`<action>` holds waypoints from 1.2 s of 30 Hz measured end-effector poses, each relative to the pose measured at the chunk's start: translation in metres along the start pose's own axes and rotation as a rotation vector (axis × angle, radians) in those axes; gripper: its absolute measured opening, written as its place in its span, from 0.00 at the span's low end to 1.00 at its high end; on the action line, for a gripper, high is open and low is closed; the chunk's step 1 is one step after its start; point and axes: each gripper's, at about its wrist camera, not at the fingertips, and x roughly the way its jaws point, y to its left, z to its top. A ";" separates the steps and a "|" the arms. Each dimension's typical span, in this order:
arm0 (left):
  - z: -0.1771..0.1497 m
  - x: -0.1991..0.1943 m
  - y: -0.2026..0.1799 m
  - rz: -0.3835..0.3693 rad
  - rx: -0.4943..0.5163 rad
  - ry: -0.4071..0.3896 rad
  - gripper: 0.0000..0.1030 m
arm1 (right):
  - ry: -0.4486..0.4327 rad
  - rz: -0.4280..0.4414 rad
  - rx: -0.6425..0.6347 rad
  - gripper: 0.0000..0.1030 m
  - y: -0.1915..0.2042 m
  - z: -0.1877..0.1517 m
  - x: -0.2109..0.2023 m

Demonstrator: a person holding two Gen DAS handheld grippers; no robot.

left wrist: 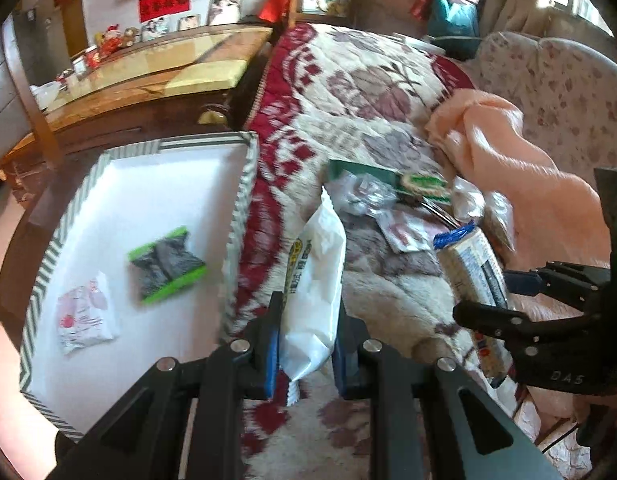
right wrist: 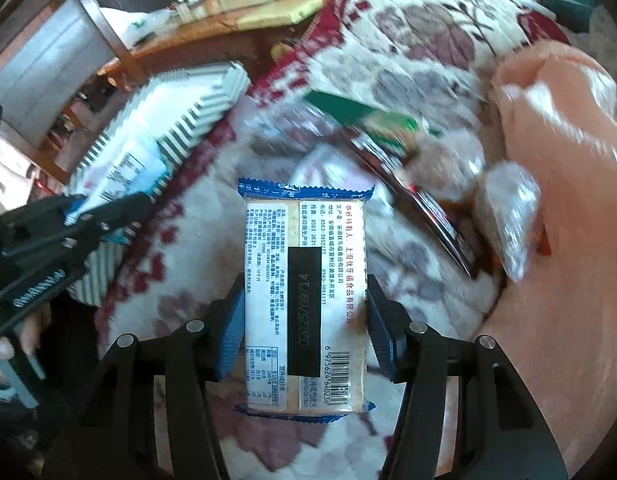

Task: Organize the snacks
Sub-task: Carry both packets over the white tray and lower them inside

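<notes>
Left tool is clenched on a white snack packet, which stands up between its pads just right of the striped tray. Right tool grips a blue-edged cracker pack lengthwise over the bed quilt; the blurred wrappers beyond look like more snacks.

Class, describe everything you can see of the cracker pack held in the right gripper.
The cracker pack is a rectangular, clear-and-white plastic wrapper with crimped blue ends, pale crackers showing through. Its back faces the camera: printed text, a black strip, a barcode. It lies lengthwise between the right gripper pads, which press both long sides, lifted above the floral quilt. It looks sealed and uncrushed.
</notes>
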 end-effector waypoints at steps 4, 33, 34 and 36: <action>0.002 -0.007 0.018 0.037 -0.033 -0.019 0.22 | -0.017 0.023 -0.032 0.53 0.017 0.016 0.000; -0.009 -0.006 0.122 0.162 -0.224 0.003 0.22 | 0.002 0.130 -0.232 0.53 0.127 0.083 0.032; -0.010 -0.005 0.124 0.163 -0.231 0.007 0.22 | 0.005 0.134 -0.234 0.53 0.130 0.084 0.033; -0.011 -0.003 0.130 0.165 -0.246 0.015 0.22 | 0.011 0.142 -0.241 0.53 0.137 0.089 0.038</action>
